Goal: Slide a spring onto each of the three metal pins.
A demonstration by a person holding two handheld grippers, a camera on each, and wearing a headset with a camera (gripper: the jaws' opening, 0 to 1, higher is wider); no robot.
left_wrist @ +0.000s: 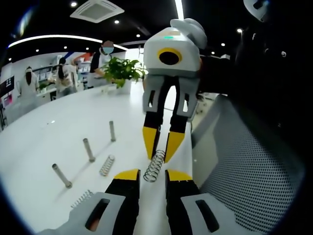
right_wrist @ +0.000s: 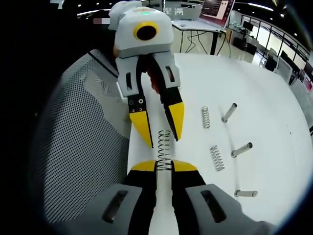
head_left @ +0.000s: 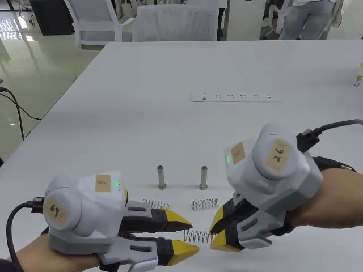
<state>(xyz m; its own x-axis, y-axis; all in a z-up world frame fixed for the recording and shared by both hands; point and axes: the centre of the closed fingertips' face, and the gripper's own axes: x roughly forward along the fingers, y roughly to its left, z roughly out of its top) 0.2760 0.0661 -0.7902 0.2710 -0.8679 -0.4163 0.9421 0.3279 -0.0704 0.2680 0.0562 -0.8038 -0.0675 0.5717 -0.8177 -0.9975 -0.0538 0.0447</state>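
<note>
Spring (head_left: pixel 198 236) sits close to the bench's near edge, its long axis running along that edge, one end toward each gripper. Right gripper (right_wrist: pixel 164 167) has it: jaws pressed in on the coil's end, nipped between the yellow tips. Left gripper (left_wrist: pixel 152 174) faces it head-on, jaws spread wider than the coil, the other end lying in the gap; whether it touches there, can't tell. Tight on this side: the bench (head_left: pixel 170 85) edge runs just beside the held spring, with a mesh panel (right_wrist: pixel 83 147) past it. Toward the far edge there's plenty of bare white top, and a socket strip (head_left: pixel 235 97) well apart. In between, loose spring one (right_wrist: pixel 205 117) and loose spring two (right_wrist: pixel 216 157) lie flat. Just beyond them, pin one (left_wrist: pixel 112 131), pin two (left_wrist: pixel 88 149) and pin three (left_wrist: pixel 61 175) stand upright in a row parallel to the near edge.
</note>
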